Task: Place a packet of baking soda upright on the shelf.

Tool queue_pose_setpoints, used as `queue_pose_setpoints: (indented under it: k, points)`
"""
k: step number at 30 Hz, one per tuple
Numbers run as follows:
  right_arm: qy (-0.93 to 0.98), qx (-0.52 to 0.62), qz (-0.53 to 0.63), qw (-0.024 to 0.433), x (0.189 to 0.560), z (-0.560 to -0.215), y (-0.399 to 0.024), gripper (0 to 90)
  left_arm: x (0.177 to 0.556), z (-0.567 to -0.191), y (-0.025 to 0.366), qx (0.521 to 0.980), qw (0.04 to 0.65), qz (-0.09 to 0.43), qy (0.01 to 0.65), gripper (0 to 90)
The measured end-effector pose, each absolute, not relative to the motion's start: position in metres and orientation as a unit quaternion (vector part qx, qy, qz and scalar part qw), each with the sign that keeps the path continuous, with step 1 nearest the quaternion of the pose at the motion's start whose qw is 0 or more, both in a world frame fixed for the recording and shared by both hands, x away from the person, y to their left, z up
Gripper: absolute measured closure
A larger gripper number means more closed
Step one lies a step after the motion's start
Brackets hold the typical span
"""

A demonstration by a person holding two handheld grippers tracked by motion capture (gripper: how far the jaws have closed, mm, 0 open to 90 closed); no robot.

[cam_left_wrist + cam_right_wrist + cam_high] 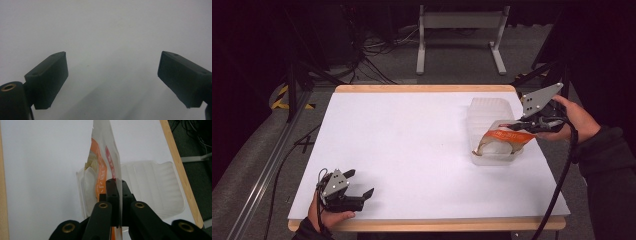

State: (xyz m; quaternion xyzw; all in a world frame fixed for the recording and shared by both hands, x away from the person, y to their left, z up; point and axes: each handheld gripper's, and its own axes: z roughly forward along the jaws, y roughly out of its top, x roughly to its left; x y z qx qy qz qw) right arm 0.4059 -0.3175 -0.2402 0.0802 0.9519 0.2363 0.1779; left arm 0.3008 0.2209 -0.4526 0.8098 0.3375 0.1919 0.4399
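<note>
Right tongs point(518, 125) pinching the edge of an orange-white snack pouch point(504, 139) over the clear plastic container point(488, 112) at 3 o'clock on the tabletop point(412, 145). Lower slowly, keep pouch upright, release only once inside. Left tongs point(361, 183) spread, idle at 7 o'clock.

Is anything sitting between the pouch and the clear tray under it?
Nothing visible. The right gripper is shut on the pouch, which hangs over the open clear tray. The left gripper is open, far off at the table's near left.
</note>
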Motion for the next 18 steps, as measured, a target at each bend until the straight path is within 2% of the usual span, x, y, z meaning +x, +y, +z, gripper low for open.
queue_pose_setpoints:
  k: [8,18]
  points:
    - [0.960,0.078,0.214,0.161,0.410,-0.265,-0.306,90.0,0.302,-0.453,0.217,0.812,0.439,0.188,0.336,10.4]
    - [0.955,0.085,0.229,0.168,0.412,-0.272,-0.299,89.7,0.303,-0.452,0.219,0.810,0.442,0.191,0.333,10.4]
